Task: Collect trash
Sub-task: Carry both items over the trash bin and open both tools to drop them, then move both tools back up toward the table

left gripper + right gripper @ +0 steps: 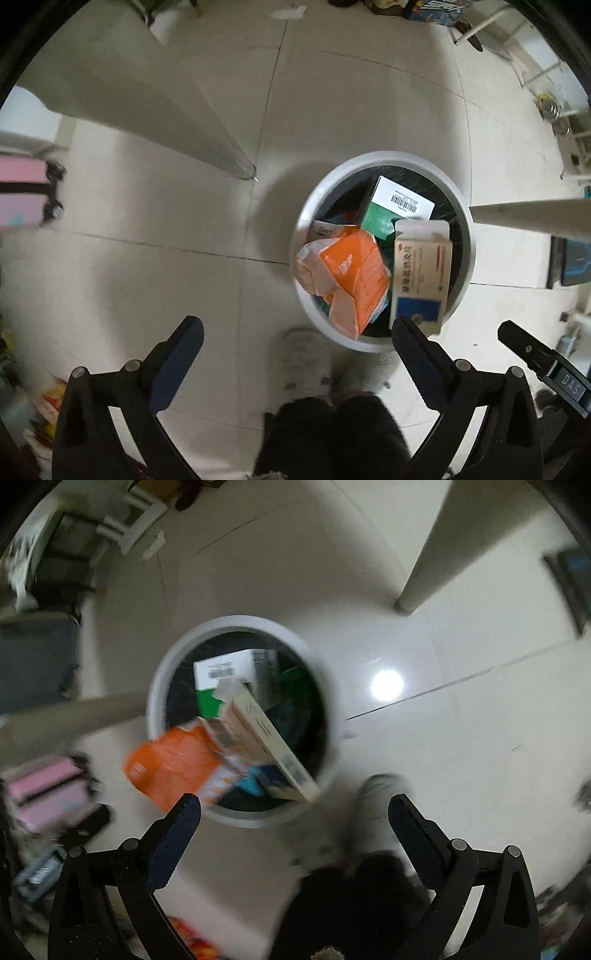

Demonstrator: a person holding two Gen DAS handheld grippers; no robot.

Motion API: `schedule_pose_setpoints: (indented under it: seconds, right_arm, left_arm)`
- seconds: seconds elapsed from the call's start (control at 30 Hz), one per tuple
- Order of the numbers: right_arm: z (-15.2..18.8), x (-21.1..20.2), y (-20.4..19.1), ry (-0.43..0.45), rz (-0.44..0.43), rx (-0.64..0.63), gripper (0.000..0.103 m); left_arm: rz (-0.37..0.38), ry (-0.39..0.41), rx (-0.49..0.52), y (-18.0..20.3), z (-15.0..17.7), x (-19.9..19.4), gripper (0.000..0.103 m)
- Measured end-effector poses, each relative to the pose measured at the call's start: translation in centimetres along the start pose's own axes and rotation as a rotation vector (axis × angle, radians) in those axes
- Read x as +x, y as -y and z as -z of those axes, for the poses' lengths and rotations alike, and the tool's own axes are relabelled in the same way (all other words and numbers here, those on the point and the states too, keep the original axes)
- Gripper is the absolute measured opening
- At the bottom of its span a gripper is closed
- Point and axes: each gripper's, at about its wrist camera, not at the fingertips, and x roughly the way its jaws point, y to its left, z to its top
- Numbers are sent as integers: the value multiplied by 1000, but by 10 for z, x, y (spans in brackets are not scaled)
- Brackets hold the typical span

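A round white trash bin (463,254) stands on the tiled floor, seen from above, and shows in the right wrist view (157,686) too. It holds an orange package (354,269), a cream medicine box (423,273) and a green box with a white barcode label (391,212). In the blurred right wrist view the orange package (173,764) and the cream box (266,738) stick up over the rim. My left gripper (295,339) is open and empty above the floor left of the bin. My right gripper (295,812) is open and empty above the bin's near rim.
White table legs (207,129) (424,565) stand beside the bin. A pink case (22,192) lies at the left. The person's slippered feet (310,362) and dark trousers are just below the bin. Shelving (561,122) and clutter line the room's edges.
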Motion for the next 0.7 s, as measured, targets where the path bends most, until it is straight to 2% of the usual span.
schedule_pose_setpoints:
  seconds: [0.07,0.27,0.47,0.7]
  right_arm:
    - [6,-10,-3,23,66,-37,102]
    - [25,-48,-13,61,159,-141,102]
    - [47,-105,-26,126,177,-212,102]
    - [72,-181,-33,177,164,-231,102]
  left_arm:
    - [-25,17,18,2,7,-11,103]
    - [-61,68,43,7,30,-50,103]
    - [-60,130,58,14,53,-96,103]
    - [-41,155,40,12,81,-156,103]
